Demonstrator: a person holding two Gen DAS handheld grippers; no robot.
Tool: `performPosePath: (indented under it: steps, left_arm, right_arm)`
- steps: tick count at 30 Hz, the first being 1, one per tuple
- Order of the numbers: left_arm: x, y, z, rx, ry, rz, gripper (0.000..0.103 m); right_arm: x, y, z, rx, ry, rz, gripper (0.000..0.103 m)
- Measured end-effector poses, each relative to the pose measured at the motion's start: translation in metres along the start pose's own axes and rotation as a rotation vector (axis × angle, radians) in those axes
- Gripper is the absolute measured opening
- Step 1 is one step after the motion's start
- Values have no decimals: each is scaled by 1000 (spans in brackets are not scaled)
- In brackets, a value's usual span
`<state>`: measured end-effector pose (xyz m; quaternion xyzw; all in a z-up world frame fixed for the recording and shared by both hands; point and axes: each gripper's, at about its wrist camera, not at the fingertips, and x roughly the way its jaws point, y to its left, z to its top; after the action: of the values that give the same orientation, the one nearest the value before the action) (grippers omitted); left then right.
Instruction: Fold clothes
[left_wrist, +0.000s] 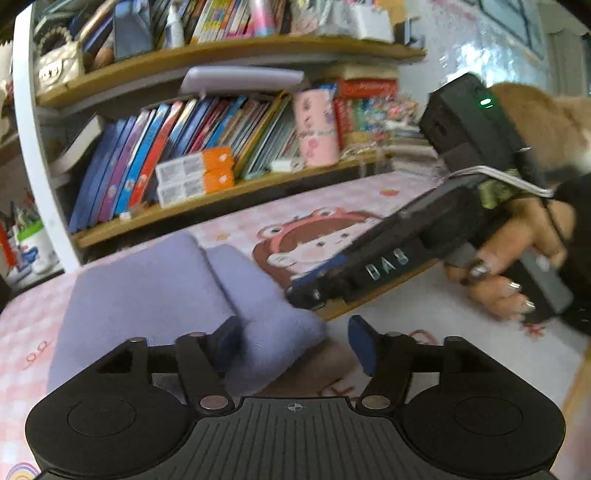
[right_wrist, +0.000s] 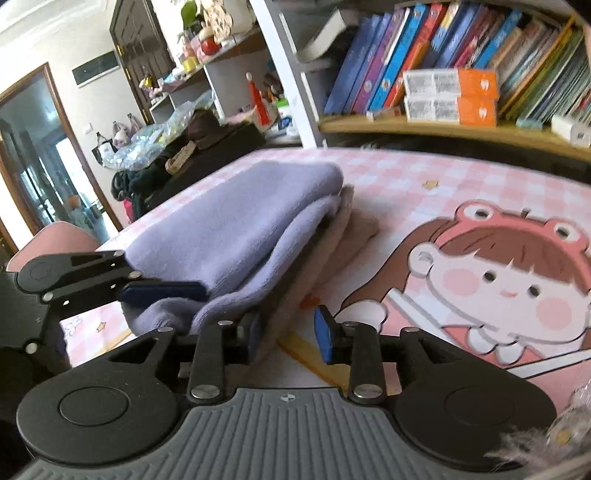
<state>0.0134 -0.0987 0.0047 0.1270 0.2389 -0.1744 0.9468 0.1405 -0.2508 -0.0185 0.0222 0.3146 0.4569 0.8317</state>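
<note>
On the left, bookshelves (left_wrist: 229, 192) hold the room's clutter: leaning picture books (left_wrist: 147, 162), two stacked orange-and-white boxes (left_wrist: 195, 177) and a pink patterned tin (left_wrist: 317, 125). Below them a desk wears a pink checked mat (right_wrist: 443, 184) printed with a cartoon girl in a frog hat (right_wrist: 509, 277). The folded lavender garment (right_wrist: 236, 229) lies on the mat's left part, over a beige piece (right_wrist: 351, 229), its fold reaching the near edge. The left gripper (left_wrist: 295, 343) stands wide, one blue pad against the cloth's near corner, nothing pinched. The right gripper (right_wrist: 286, 332), held by a hand (left_wrist: 517, 266), is likewise spread, its left pad touching the beige layer. Right of the garment the mat lies bare toward the desk's edge.
</note>
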Motion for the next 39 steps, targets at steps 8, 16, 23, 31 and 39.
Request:
performPosePath:
  steps: [8,16,23,31,39]
  left_arm:
    - [-30,39,-11,-39,-69,20,81]
    - [-48,86,-27,-117,-94,70,80]
    - [-38,82,-47,-63,-93,20,86]
    - [-39,92,-49,-120,-111,-47,91]
    - [-40,94,-49,-131,-118,-53,94]
  right_arm:
    - [-31,-27,1,378,-168,167,67]
    - [11,8,9,439,-83,102,64]
    - [43,37,39,321,-42,-44,63]
    - [76,32,68,308,40,-170,57]
    - [77,112,66,-272,-40,-450,20]
